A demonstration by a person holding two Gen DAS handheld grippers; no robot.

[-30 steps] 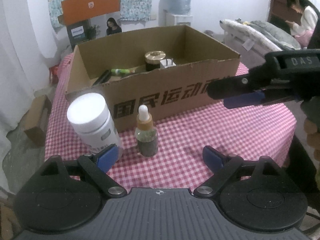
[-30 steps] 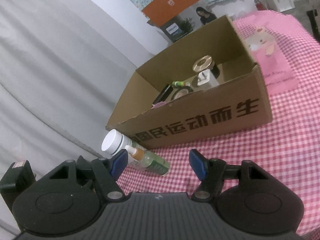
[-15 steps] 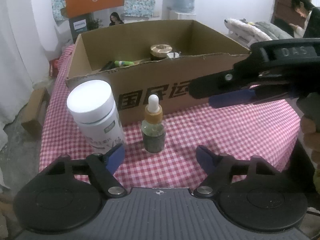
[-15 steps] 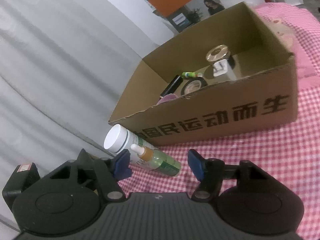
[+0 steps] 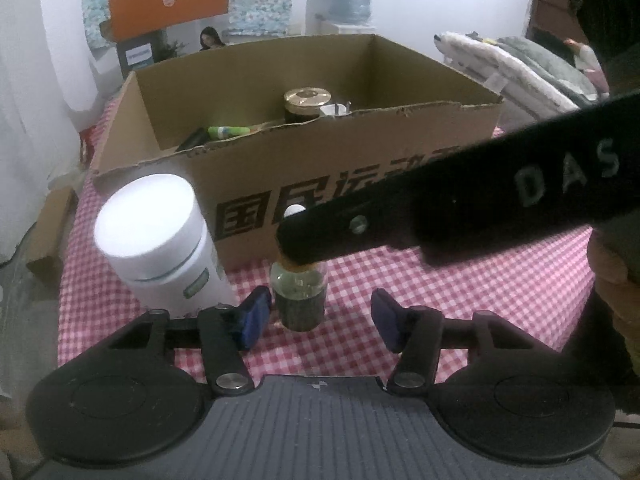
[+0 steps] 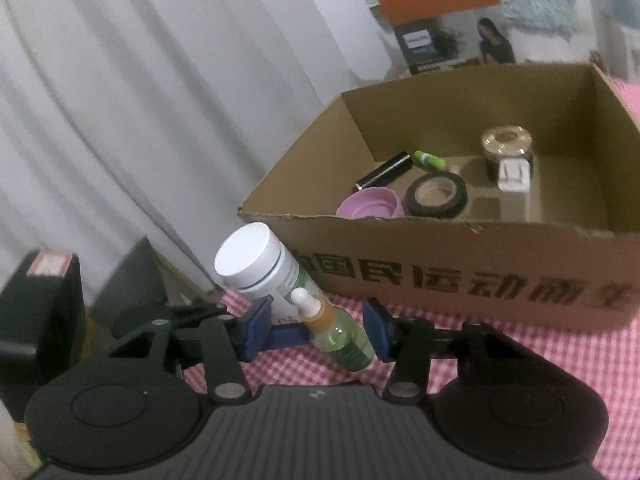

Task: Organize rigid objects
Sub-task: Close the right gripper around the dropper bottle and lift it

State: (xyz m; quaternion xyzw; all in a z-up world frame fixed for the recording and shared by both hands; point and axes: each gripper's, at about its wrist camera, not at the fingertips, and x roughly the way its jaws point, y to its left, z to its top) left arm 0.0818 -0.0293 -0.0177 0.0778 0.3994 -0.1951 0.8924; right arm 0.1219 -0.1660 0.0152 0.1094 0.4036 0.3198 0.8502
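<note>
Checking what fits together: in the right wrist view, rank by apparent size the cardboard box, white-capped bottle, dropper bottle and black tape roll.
1. cardboard box
2. white-capped bottle
3. dropper bottle and black tape roll: alike; the bottle is nearer, so unranked.

Both views are dim indoor pictures with a cool, flat cast and soft grain. Beyond the jaws the white wall (image 5: 460, 4) glows brightest, nearly washed out. The white bottle's cap (image 5: 146, 216) just left of the left wrist's jaws is blown to a featureless patch. The box interior (image 6: 560, 184) ahead lies in soft shadow. Fisheye bending curves the curtain (image 6: 120, 120) and picture edges; the black bar (image 5: 460, 204) crossing close above the jaws is smeared.
</note>
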